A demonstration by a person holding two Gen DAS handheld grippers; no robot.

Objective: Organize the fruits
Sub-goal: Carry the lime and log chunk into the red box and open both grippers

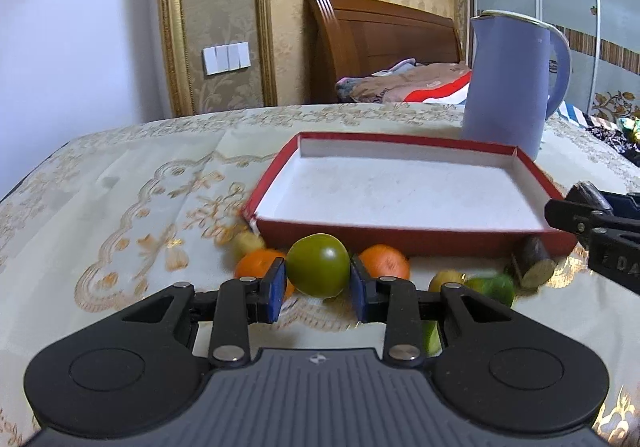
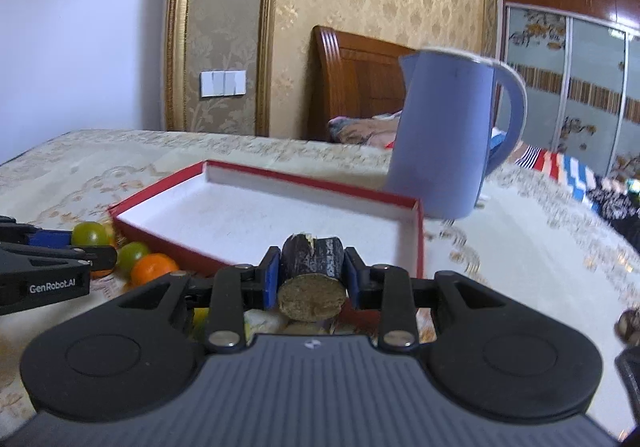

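Fruits: one green fruit (image 1: 318,265) clamped between the blue pads of the left gripper (image 1: 318,287), just short of the box's (image 1: 400,237) near wall. Sugarcane piece (image 2: 312,275), dark rind, pale cut end toward the camera, clamped in the right gripper (image 2: 312,281) at the box's near right corner. Loose along the box's near wall, on the cloth (image 1: 120,207): two oranges (image 1: 384,261), a second green fruit (image 2: 132,255), a lime (image 1: 494,287), small yellowish pieces (image 1: 446,279); some blurred. Box: red outside, white inside, shallow, nothing in it. Blue jug (image 1: 510,81): upright, just behind the box's far right corner. Bed (image 1: 380,43) beyond.
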